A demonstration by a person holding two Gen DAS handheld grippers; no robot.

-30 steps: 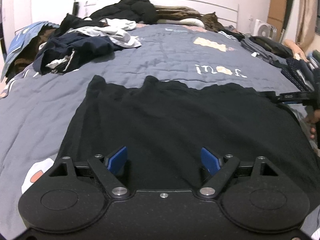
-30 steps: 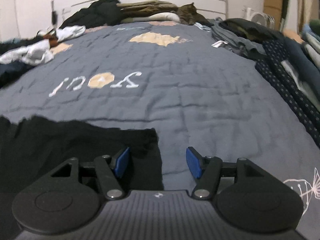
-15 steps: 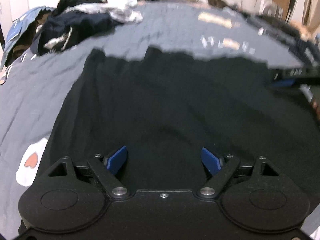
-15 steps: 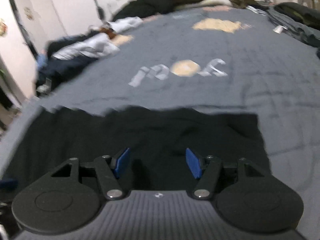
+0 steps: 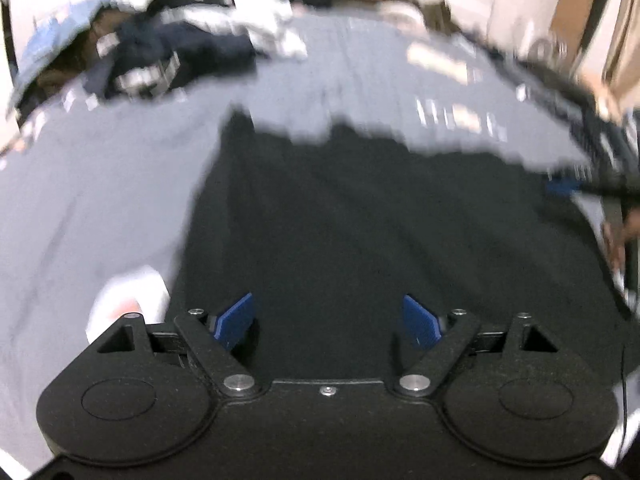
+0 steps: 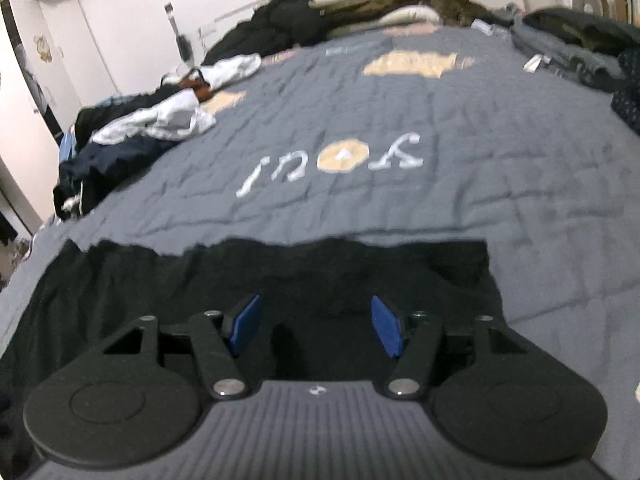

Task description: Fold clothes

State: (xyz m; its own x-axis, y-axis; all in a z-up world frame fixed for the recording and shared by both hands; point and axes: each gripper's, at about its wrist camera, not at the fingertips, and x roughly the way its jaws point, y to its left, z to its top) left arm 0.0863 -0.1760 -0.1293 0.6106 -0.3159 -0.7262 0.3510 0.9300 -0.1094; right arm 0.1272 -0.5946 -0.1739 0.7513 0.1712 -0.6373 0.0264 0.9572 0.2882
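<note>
Black garment (image 6: 280, 280) lies below the quilt's (image 6: 520, 200) inverted "you!" lettering (image 6: 332, 164); both claws (image 5: 328, 320) (image 6: 316, 328) released

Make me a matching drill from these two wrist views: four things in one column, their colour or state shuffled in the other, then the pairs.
Things:
1. black garment
2. bedspread
3. left tool
4. white garment

States:
A. crumpled in a pile at the bed's left side
B. grey-blue, with pale lettering
C. spread flat on the bed
D. open, over dark cloth

Pairs: 1-C, 2-B, 3-D, 4-A
</note>
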